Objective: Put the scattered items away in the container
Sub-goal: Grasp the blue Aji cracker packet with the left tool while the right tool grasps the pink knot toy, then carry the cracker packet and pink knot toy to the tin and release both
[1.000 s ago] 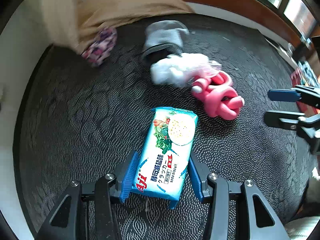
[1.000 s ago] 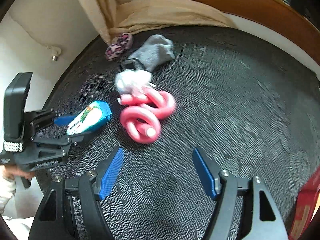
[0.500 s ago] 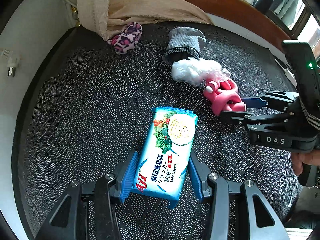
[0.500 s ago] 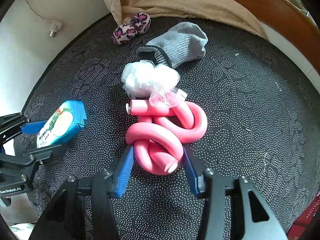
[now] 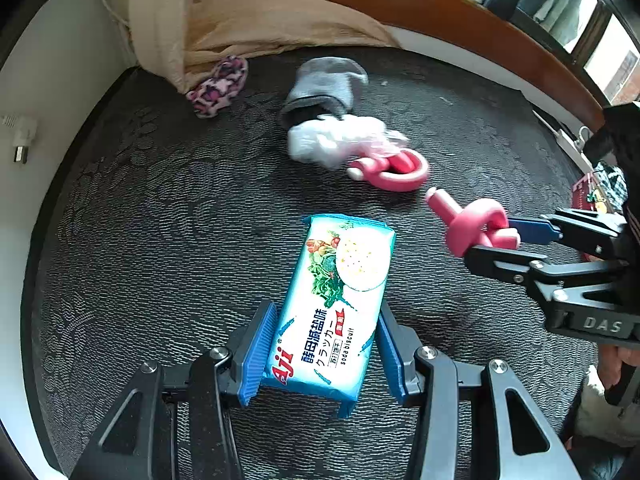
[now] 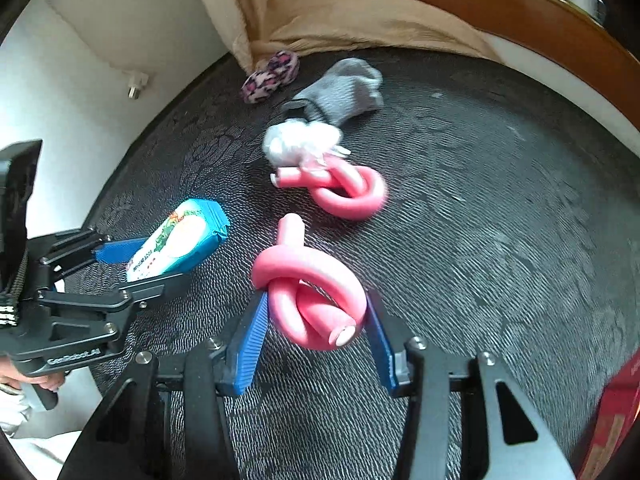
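Both pickups look done — the left gripper [image 5: 324,354] clamps the blue soda-biscuit packet [image 5: 340,300], the right gripper [image 6: 314,338] the knotted pink foam roller [image 6: 310,300] above the dark mat [image 6: 480,240] — next, carrying them to the red container [image 6: 616,412].

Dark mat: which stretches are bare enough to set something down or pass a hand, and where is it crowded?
Bare: the wide stretch of the dark mat right of the pink foam curler, and the left part between wall plug and cracker packet. Crowded: the middle, with grey sock, white plastic wad, curler.
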A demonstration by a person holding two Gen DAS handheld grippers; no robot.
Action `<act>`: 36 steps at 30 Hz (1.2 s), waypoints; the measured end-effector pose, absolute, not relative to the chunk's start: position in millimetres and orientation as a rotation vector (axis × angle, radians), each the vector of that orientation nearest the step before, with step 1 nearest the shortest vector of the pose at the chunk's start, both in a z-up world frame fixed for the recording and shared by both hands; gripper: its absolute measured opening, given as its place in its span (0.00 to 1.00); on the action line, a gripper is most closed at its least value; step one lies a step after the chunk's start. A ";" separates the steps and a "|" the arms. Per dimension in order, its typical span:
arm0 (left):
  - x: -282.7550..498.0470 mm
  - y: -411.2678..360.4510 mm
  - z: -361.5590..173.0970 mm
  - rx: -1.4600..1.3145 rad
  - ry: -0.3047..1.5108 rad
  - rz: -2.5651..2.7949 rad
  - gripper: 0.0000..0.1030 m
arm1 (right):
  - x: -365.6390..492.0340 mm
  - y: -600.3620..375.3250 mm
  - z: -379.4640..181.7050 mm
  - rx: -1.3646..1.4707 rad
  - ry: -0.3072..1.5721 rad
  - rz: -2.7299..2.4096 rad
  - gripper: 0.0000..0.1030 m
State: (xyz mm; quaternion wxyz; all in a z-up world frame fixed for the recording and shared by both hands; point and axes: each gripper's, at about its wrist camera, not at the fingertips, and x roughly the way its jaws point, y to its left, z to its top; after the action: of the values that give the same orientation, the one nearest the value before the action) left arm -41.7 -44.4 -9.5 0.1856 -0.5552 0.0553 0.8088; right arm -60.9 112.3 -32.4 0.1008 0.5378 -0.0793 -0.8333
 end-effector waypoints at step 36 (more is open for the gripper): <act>-23.2 84.7 -34.8 -1.603 0.291 2.258 0.50 | 85.3 299.3 29.6 1.469 -0.611 -2.780 0.50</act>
State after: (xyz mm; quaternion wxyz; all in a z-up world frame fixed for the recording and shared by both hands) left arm -23.2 84.7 -34.8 0.1776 -0.5666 0.1028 0.7980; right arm 85.3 299.3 29.6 -0.0304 0.4584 -0.1907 -0.8675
